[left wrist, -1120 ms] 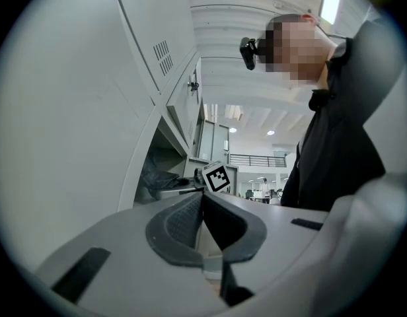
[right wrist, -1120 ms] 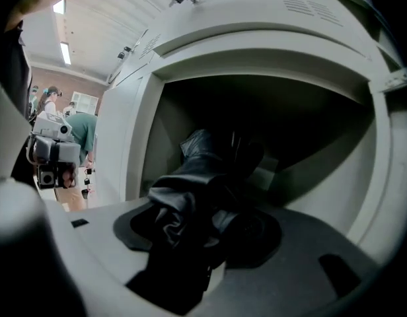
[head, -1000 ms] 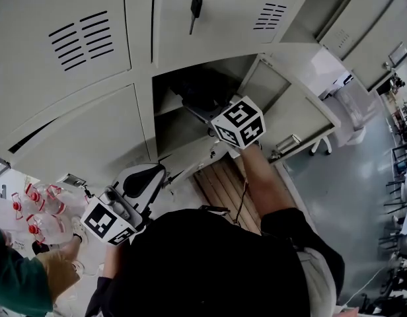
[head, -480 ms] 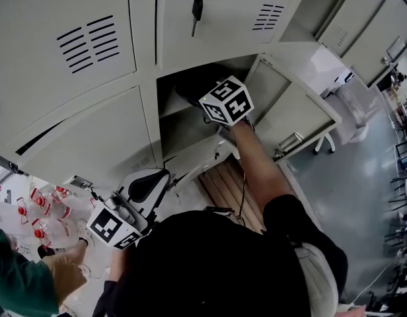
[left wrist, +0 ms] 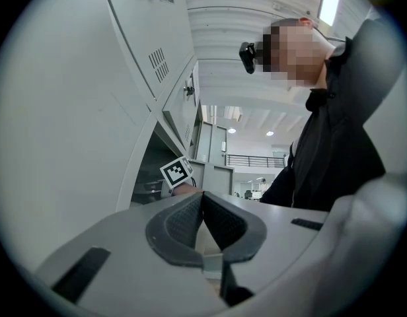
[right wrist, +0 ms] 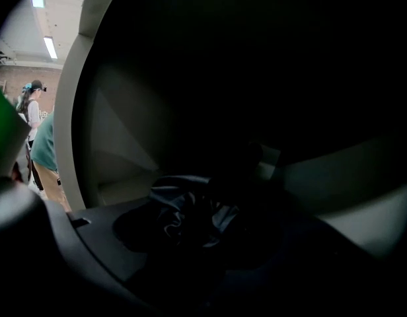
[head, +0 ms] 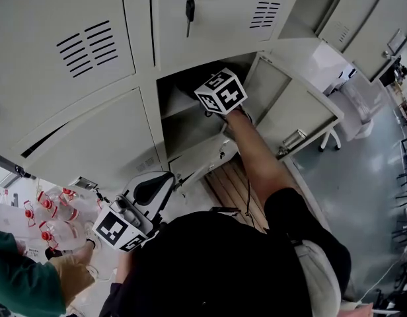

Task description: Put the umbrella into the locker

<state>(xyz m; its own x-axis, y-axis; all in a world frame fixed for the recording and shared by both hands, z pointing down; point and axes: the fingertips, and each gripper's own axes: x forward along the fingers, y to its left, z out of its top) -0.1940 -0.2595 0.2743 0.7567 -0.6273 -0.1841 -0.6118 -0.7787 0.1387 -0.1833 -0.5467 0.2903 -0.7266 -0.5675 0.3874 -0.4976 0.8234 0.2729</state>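
Note:
The open locker compartment (head: 180, 121) sits under a closed door that has a key (head: 189, 8) in its lock. My right gripper's marker cube (head: 220, 91) is at the mouth of that compartment, and its jaws reach inside, hidden from the head view. In the right gripper view the dark folded umbrella (right wrist: 184, 213) lies crumpled between the jaws of my right gripper (right wrist: 200, 223), inside the dim locker. My left gripper (head: 145, 185) hangs low by my body, away from the locker. Its pads (left wrist: 220, 220) meet with nothing between them.
The compartment's door (head: 293, 111) is swung open to the right. A wooden board (head: 226, 183) lies on the floor below. Several red-capped water bottles (head: 55, 220) stand at lower left, next to another person's green sleeve (head: 22, 286). More lockers (head: 362, 25) run off to the right.
My right gripper has moved up and left, from in front of the compartment deeper into its opening, with the umbrella. The left gripper stayed low and shut.

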